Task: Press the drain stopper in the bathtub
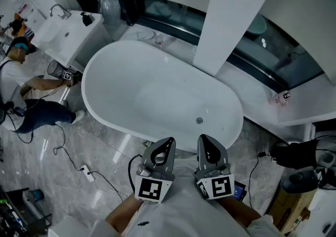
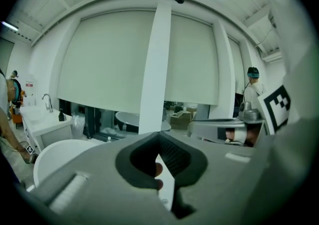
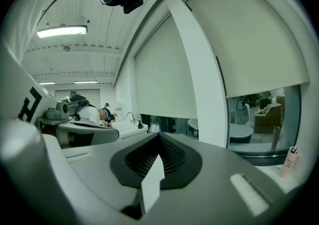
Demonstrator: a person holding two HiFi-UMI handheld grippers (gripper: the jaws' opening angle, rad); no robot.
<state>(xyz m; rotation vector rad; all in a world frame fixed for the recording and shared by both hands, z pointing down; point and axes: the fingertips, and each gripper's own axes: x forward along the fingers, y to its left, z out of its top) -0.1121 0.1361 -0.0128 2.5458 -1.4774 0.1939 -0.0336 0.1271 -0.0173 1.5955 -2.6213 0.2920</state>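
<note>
A white oval bathtub (image 1: 105, 73) fills the middle of the head view. Its small round metal drain stopper (image 1: 199, 120) sits on the tub floor near the near-right end. Both grippers are held close to the person's chest, outside the tub's near rim. My left gripper (image 1: 169, 141) and right gripper (image 1: 202, 138) point toward the tub, each with jaws closed together and nothing between them. The left gripper view shows its jaws (image 2: 159, 134) meeting at the tips, with the tub's rim (image 2: 52, 150) low at the left. The right gripper (image 3: 160, 138) looks the same.
A white column (image 1: 236, 15) rises behind the tub's far right side. At the far left are a sink vanity (image 1: 63, 34) and a crouching person (image 1: 26, 89). Cables and a power strip (image 1: 86, 172) lie on the marble floor. On the right, a pink bottle (image 1: 282, 98) stands on the ledge above a black bag (image 1: 299, 154).
</note>
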